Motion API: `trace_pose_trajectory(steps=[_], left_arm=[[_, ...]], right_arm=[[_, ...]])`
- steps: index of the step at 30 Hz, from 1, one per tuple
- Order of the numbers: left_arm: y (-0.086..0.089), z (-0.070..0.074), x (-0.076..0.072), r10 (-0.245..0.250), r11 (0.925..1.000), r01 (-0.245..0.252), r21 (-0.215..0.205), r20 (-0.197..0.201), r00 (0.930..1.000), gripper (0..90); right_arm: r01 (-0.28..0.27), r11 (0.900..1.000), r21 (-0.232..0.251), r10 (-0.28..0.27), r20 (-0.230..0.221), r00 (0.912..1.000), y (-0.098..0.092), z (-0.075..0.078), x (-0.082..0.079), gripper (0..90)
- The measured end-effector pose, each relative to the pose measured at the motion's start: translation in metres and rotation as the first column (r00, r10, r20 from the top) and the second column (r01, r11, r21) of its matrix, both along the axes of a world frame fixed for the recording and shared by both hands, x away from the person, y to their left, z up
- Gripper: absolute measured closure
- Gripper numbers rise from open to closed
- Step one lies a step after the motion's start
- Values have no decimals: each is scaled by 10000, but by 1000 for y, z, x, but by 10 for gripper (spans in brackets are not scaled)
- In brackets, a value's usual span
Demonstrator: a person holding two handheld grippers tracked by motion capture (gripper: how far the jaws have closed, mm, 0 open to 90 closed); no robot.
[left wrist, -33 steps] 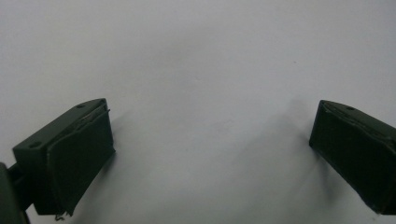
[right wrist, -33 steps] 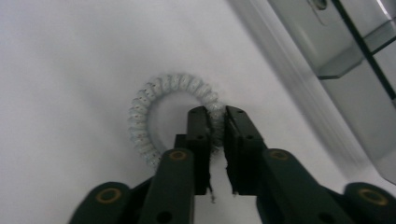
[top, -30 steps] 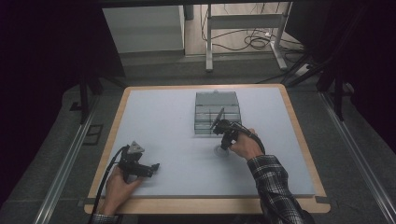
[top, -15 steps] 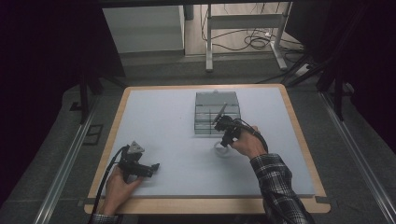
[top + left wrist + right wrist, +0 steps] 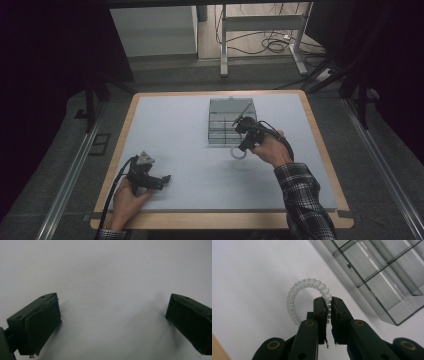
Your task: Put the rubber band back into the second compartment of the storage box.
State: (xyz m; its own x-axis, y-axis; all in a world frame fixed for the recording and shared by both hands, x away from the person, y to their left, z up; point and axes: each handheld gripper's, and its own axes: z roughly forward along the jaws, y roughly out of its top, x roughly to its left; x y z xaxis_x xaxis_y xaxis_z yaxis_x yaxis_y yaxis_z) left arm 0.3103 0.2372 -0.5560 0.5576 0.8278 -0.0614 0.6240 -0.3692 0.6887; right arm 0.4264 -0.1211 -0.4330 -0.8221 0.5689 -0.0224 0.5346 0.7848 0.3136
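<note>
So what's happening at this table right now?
A person works with a tool in each hand. The right tool is shut on a clear spiral hair tie, holding it beside a clear compartment box on the table. The left tool rests near the table's front edge, jaws open with nothing between them.

Dim room, dark frame edges; the table (image 5: 175, 130) is evenly lit, grainy, with soft shadows and slightly blurred close-ups.

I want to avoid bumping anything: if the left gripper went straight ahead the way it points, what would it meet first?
Probably nothing: the left gripper, jaws open, faces bare table surface as far as its own view reaches; depth beyond that is unclear.
</note>
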Motion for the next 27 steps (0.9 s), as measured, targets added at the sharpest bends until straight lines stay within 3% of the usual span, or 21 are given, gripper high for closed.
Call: trace_pose_trajectory(steps=[6, 17, 27], left_arm=[[0, 0, 0, 1, 10000, -1, 1, -1, 10000, 0], [0, 0, 0, 0, 10000, 0, -3, 1, 10000, 0], [0, 0, 0, 0, 10000, 0, -4, -1, 10000, 0]], right_arm=[[289, 9968, 739, -321, 429, 9986, -9, 8, 2, 817], [633, 9791, 1933, -881, 1221, 9886, -17, 18, 5, 817], [934, 9650, 2449, -1351, 1591, 9780, -20, 14, 11, 817]])
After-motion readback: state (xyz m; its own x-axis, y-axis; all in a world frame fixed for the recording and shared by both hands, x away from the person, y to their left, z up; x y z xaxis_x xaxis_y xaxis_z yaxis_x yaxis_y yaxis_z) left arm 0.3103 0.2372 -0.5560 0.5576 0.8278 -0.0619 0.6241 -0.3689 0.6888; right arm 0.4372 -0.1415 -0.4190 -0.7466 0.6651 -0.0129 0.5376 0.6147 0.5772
